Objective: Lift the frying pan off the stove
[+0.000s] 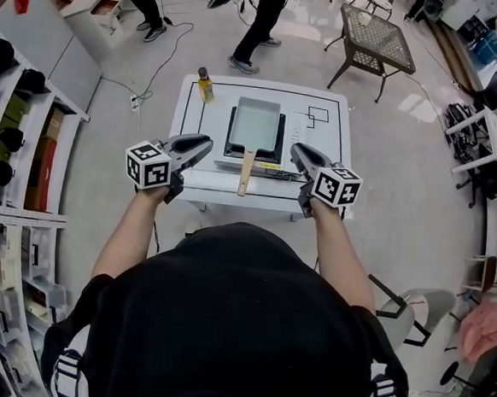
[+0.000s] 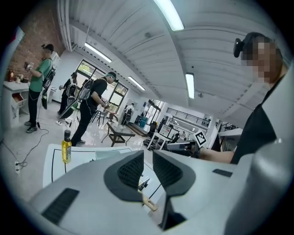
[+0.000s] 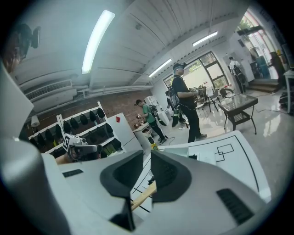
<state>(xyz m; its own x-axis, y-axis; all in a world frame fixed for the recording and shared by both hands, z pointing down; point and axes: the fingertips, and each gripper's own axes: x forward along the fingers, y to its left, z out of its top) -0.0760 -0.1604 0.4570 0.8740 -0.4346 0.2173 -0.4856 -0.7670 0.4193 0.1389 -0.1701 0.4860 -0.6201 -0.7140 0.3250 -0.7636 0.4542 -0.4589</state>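
Frying pan (image 1: 256, 124) on stove (image 1: 230, 143). Handle (image 1: 246, 173) runs toward person, between 2 grippers. Left hand-held gripper (image 1: 204, 143) and right hand-held gripper (image 1: 296, 151) both clenched, empty, neither clearly nearer.

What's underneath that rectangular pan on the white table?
The frying pan sits on a dark stove. The stove's rim shows around the pan, and its pale front edge shows nearer the person. The burner is covered by the pan, so it cannot be seen.
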